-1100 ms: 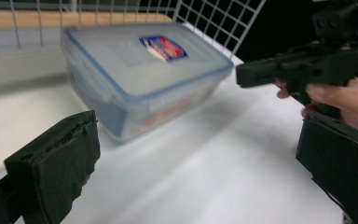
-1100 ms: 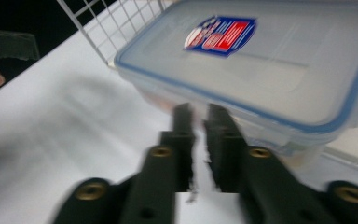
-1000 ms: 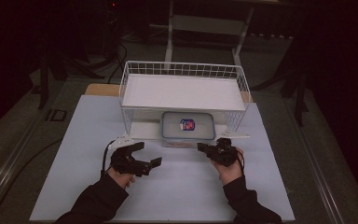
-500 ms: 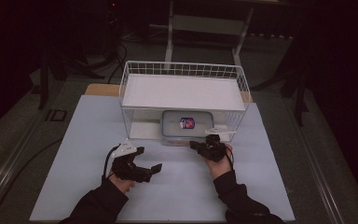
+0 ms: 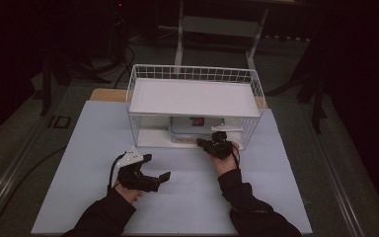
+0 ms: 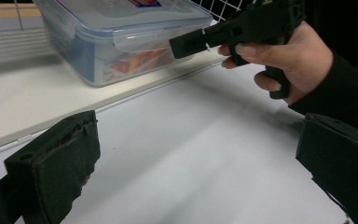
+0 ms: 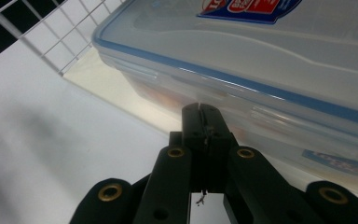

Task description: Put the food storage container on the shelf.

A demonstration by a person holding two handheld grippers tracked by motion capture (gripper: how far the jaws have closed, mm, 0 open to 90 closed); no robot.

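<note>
The left gripper (image 5: 154, 168) rests on the bench (image 5: 79, 148), fingers (image 6: 56, 163) spread and empty. The lidded container (image 5: 192, 129) sits under the wire rack (image 5: 192, 96). The right gripper (image 5: 203, 143), fingers clenched together, points at its near wall; push squarely, low, clear of the rack's side wires.

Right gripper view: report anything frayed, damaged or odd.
A frayed thread hangs beneath the shut right gripper, below its pads. The container looks intact, lid seated, inside the wire basket.
</note>
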